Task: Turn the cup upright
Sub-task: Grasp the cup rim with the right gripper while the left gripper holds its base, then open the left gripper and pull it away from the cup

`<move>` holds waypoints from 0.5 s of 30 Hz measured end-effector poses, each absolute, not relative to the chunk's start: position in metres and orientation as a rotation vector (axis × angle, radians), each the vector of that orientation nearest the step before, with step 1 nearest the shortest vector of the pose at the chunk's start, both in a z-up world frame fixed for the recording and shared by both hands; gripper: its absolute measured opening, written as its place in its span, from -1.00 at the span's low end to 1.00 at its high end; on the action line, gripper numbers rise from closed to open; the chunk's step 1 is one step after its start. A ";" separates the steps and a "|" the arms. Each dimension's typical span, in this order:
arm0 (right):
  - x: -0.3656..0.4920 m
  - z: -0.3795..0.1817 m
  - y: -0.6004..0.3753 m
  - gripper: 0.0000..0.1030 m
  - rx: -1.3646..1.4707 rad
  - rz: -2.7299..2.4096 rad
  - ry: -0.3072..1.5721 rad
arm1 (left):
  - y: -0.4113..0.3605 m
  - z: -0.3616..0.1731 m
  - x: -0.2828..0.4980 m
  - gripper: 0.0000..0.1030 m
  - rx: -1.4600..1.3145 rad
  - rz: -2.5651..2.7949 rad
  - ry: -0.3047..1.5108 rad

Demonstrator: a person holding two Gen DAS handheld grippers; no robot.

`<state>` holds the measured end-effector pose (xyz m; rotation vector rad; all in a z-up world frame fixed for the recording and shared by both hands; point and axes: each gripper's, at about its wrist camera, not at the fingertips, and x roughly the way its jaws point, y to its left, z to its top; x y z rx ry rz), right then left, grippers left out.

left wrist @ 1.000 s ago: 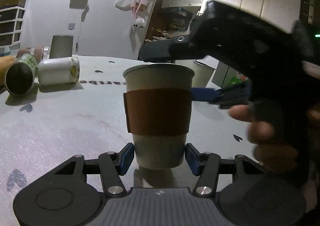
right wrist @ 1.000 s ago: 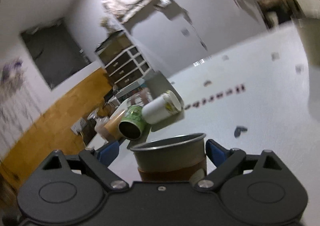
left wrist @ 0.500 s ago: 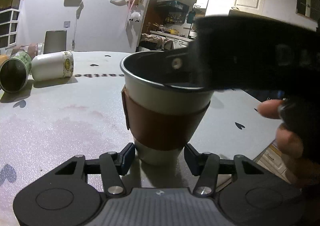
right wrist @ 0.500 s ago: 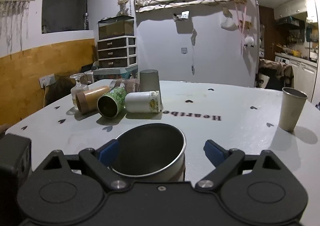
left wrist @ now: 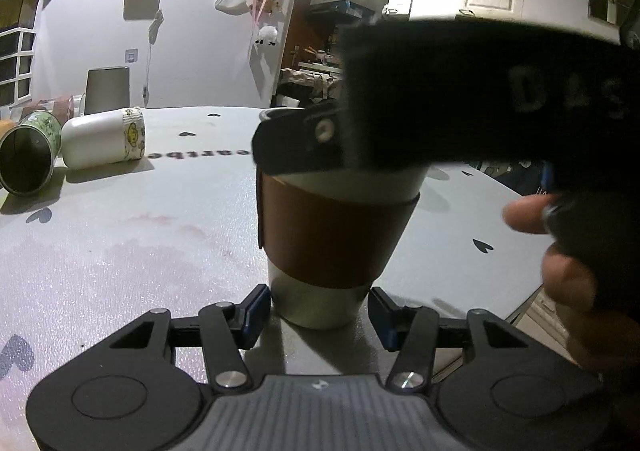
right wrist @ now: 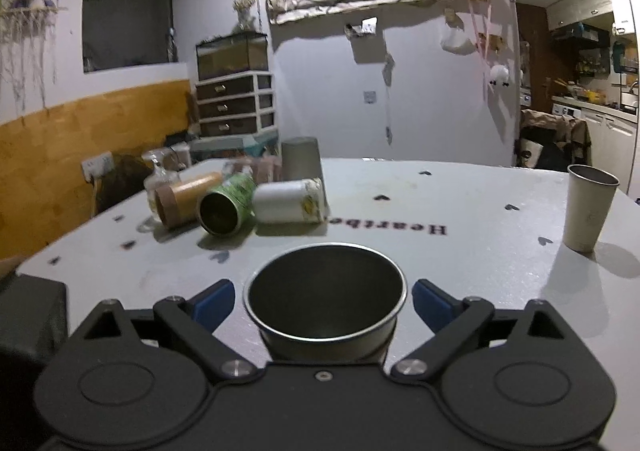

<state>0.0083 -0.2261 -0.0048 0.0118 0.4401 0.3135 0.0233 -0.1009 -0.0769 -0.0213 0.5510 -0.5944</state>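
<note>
Cup: there it is, the cup (left wrist: 338, 235) with the brown sleeve (left wrist: 336, 239), standing upright on the counter (left wrist: 140, 251), mouth up, and your right wrist camera looks straight down into it (right wrist: 325, 291).

Left gripper: your left gripper (left wrist: 316, 311) sits low at the cup's base, blue pads (left wrist: 256, 309) spread to either side; the left pad looks to be just at the wall, the right one shows a sliver of gap, so it brackets the cup rather than squeezes it.

Right gripper: up at the rim, your right gripper (right wrist: 322, 301) is wide apart, a clear gap between each blue pad (right wrist: 430, 301) and the steel lip. From the left wrist view its black body crosses in front of the cup's top, blurred, so I can't quite say whether anything brushes the rim there.

Step in hand: this reads as the release, with the flip itself looking done and the cup on its own foot.

Next move: ease both grippers straight back and away, no sideways nudge, because a tall cup tips easily if a pad drags it.

Neighbours: a white cup (right wrist: 288, 201), a green can (right wrist: 226, 209) and a tan tube (right wrist: 186, 197) lie on their sides farther back, and a plain cup (right wrist: 588, 209) stands well apart on the right.
</note>
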 end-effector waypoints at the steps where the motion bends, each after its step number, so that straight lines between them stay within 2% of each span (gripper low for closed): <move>1: 0.010 -0.006 -0.225 0.86 0.003 0.312 0.442 | -0.101 -0.077 0.023 0.05 -0.021 -0.594 0.551; 3: 0.011 -0.006 -0.221 0.82 -0.020 0.310 0.439 | -0.101 -0.077 0.023 0.05 -0.023 -0.595 0.551; 5: 0.012 -0.006 -0.217 0.66 -0.054 0.295 0.438 | -0.100 -0.077 0.024 0.05 -0.028 -0.596 0.552; 8: 0.011 -0.005 -0.212 0.66 -0.100 0.300 0.439 | -0.100 -0.076 0.024 0.06 -0.037 -0.597 0.552; 12: 0.015 -0.001 -0.211 0.65 -0.154 0.298 0.430 | -0.096 -0.075 0.024 0.27 -0.046 -0.558 0.542; 15: 0.033 0.006 -0.223 0.66 -0.162 0.244 0.405 | -0.091 -0.073 0.023 0.36 -0.063 -0.542 0.525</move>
